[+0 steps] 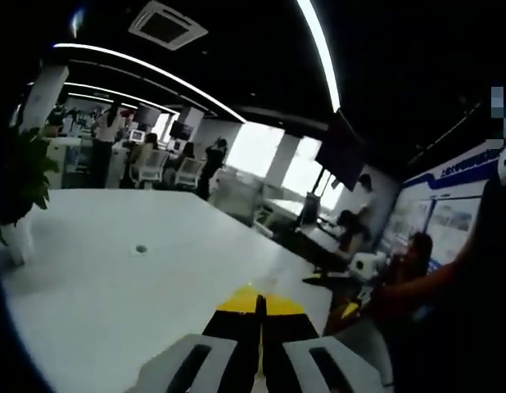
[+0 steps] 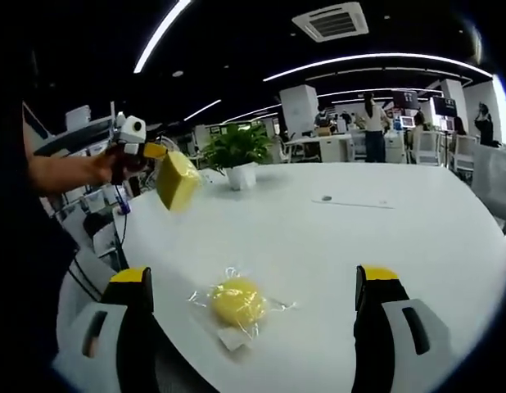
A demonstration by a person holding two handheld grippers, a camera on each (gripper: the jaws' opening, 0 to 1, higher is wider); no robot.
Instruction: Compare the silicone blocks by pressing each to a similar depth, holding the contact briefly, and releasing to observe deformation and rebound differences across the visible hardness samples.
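In the right gripper view, a yellow silicone block point(image 2: 178, 180) hangs in the air above the left end of the white table point(image 2: 400, 237). The left gripper point(image 2: 151, 151), held by a person's hand, is shut on its upper edge. In the left gripper view that gripper point(image 1: 259, 301) shows its jaws pressed together, yellow at the tips. A round yellow sample in clear wrap point(image 2: 237, 301) lies on the table between the wide-apart jaws of my right gripper point(image 2: 255, 275), which is open and touches nothing.
A potted plant point(image 2: 237, 151) stands on the table beyond the block and also appears at the table edge point(image 1: 20, 176). A small round cap point(image 2: 326, 198) sits mid-table. A person's arm point(image 1: 433, 282) is at the right. Desks, chairs and people fill the background.
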